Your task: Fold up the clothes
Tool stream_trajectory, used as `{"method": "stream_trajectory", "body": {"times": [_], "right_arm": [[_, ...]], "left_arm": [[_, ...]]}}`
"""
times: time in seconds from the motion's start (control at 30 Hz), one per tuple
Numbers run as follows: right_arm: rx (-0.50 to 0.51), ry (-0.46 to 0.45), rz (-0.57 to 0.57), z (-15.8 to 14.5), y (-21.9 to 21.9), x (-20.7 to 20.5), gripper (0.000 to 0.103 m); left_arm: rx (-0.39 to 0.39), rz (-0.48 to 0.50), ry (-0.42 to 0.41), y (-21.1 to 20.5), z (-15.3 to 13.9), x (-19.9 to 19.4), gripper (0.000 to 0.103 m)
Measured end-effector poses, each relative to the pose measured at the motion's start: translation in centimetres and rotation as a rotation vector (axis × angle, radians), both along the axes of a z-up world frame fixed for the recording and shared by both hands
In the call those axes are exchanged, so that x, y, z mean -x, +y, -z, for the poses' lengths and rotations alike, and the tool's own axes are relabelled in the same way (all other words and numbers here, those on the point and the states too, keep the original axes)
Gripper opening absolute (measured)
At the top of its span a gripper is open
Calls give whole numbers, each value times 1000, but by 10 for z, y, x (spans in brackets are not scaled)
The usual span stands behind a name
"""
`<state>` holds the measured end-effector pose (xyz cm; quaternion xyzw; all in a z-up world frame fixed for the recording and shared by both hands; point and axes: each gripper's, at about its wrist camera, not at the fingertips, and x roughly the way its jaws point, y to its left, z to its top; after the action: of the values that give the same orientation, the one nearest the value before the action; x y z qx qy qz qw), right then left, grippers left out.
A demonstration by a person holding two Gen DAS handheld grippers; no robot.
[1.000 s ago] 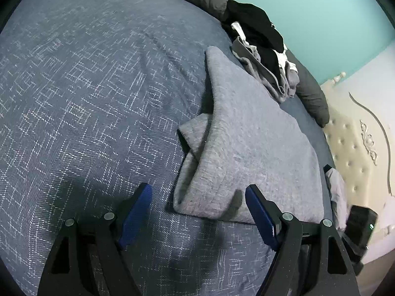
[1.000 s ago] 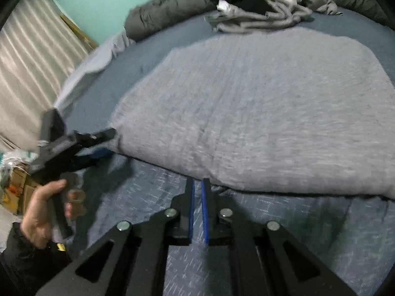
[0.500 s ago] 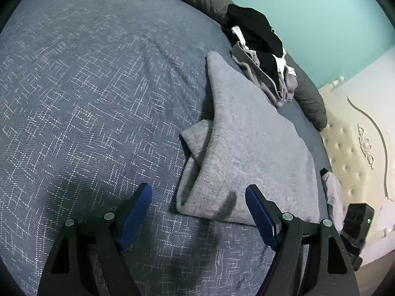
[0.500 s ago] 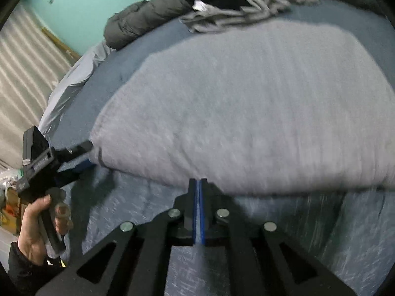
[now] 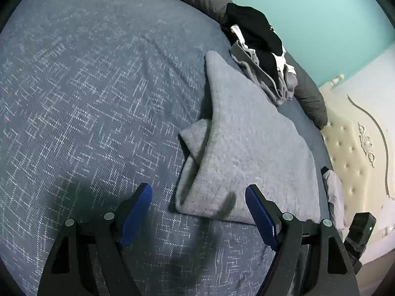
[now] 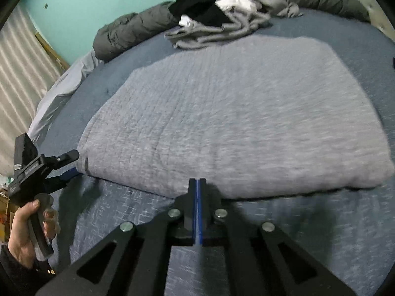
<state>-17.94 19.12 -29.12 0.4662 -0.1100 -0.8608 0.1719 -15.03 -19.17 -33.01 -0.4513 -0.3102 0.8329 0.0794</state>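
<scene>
Since a second ago, the right gripper (image 6: 196, 185) has pressed its jaws together on nothing and drifted along the sweater's (image 6: 234, 113) near edge. That sweater lies part-folded on the bed (image 5: 86, 98). The left gripper (image 5: 198, 204) hangs spread at its corner, probably ready to pinch for another fold.

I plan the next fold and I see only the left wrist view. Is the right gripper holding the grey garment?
Observer: No. The right gripper is shut on nothing, at the near edge of the grey garment.
Operator: What is left of the bed?
Observer: A striped curtain.
Operator: How is the left gripper held?
Observer: A hand grips the handle of the left gripper, by the garment's left corner.
</scene>
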Motion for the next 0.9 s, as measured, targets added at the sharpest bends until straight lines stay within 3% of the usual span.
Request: {"method": "stream_trajectory", "body": {"times": [0.33,0.53,0.73,0.8,0.9], "right_arm": [[107,44,186,-1,101,-25,2],[138,33,220,8,127,-26,2],[146,73,208,-2,135,-26,2],[159,81,216,-4,140,-25,2],[172,84,230,-4,149,-25,2]], "left_arm": [[-57,-26,-8,5,8,7,81],[-63,-56,10,9,7,15,79],[-30,-52,26,19,3,19,46],[-28,-62,35,19,2,18,29],[-20,-74,56,18,-4,17,20]]}}
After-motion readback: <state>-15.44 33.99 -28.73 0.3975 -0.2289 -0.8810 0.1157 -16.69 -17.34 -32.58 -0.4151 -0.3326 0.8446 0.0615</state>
